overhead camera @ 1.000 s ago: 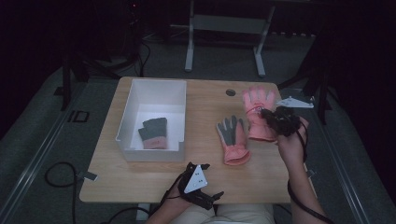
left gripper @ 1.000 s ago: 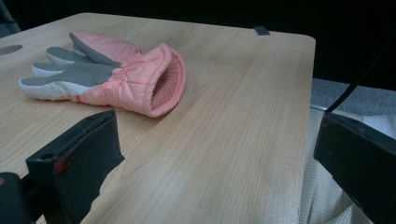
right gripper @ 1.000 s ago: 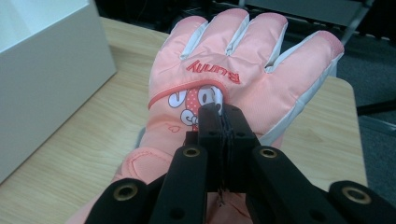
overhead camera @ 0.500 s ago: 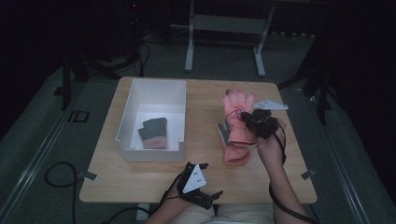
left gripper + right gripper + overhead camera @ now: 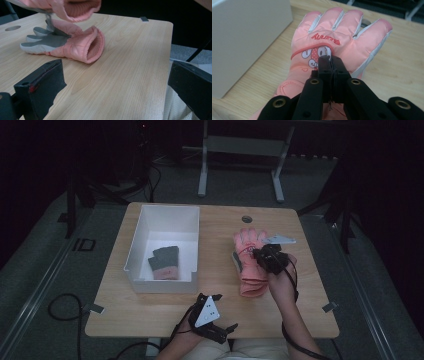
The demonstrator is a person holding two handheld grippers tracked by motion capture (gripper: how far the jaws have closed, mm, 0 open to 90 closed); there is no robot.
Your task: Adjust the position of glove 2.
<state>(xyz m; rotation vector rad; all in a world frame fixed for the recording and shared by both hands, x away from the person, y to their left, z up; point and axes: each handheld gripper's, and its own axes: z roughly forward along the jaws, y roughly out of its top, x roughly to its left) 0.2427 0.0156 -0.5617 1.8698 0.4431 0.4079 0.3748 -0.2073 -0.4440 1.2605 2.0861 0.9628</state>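
Observation:
A pink glove (image 5: 342, 32) with a cartoon print hangs back-up from my right gripper (image 5: 329, 60), whose jaws are shut on the fabric of its back. In the high view that glove (image 5: 248, 242) and my right gripper (image 5: 267, 257) are over a second pink glove (image 5: 250, 284) lying on the table. The second glove (image 5: 75, 45) lies grey palm up, cuff toward my left gripper (image 5: 115, 67). The held glove's cuff (image 5: 75, 7) hangs just above it. My left gripper (image 5: 225, 329) rests at the table's front edge, open and holding nothing.
A white bin (image 5: 135, 245) stands on the left half of the table, with a grey and pink glove (image 5: 162, 262) inside. Its outer wall (image 5: 244, 37) is close to the held glove's left. A round hole (image 5: 246, 219) lies near the table's far edge.
My right gripper has carried the pink glove leftward, from the table's right side to over the other pink glove. The left gripper has stayed put.

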